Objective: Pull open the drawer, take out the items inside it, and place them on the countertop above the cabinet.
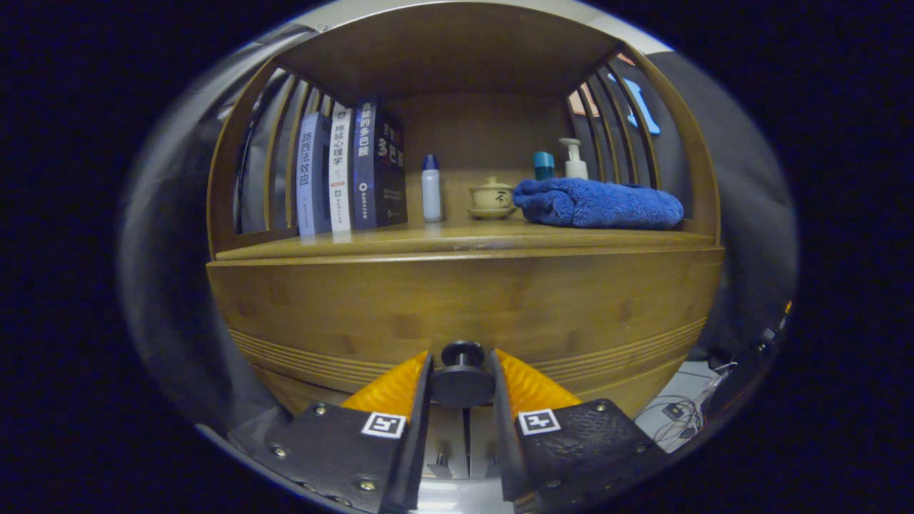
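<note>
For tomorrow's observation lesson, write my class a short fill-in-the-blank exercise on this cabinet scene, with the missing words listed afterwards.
1. The gripper has its two fingers closed on the drawer's round ____.
2. The folded towel on the countertop is ____ in colour.
3. The lidded teacup stands between the white bottle and the ____.
4. The drawer is still ____.

Missing words: knob; blue; towel; closed
</note>
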`<state>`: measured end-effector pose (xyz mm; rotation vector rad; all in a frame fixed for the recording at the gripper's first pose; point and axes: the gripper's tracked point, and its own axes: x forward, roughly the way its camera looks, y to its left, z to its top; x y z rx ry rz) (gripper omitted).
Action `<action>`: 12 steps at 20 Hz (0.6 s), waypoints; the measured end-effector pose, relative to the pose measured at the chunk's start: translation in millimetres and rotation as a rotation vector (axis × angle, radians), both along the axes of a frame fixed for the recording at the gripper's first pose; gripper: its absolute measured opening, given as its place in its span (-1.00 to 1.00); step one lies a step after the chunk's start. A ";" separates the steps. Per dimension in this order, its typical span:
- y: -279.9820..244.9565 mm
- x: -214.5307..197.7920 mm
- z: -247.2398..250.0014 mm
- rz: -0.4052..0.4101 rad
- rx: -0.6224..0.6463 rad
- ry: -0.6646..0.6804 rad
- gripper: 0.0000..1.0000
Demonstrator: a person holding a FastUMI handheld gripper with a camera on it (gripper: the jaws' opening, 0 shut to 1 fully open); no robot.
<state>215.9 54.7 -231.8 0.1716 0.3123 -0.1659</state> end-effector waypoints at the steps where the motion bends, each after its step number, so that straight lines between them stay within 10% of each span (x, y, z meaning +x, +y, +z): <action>1: 0.2 -0.3 -1.7 -0.003 0.000 0.011 -0.14; 12: 0.1 -3.0 -3.0 -0.013 0.024 0.051 -0.35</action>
